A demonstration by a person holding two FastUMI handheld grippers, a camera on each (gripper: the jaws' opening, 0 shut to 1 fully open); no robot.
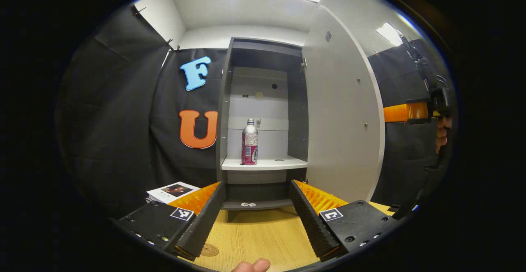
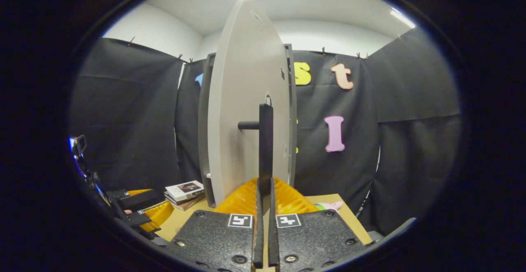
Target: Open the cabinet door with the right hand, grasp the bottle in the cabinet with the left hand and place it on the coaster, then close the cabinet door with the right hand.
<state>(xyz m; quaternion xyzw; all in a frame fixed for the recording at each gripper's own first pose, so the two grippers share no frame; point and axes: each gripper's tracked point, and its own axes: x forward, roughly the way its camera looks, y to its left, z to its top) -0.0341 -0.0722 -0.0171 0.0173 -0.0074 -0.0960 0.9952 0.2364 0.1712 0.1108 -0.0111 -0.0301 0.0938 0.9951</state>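
My left tongs (image 1: 254, 218) sit spread wide at the bottom of the left gripper view, nothing between them, over the wooden surface (image 1: 254, 239). Dead ahead, centre frame, the bottle (image 1: 249, 141) stands upright on the white shelf (image 1: 267, 164) inside the cabinet (image 1: 224, 111), well apart from me, so it's a straight reach forward. My right tongs (image 2: 264, 206), lower centre of the right gripper view, are clamped on the door handle (image 2: 265, 144), door (image 2: 242, 111) swung open. I judge the left nearer the bottle.
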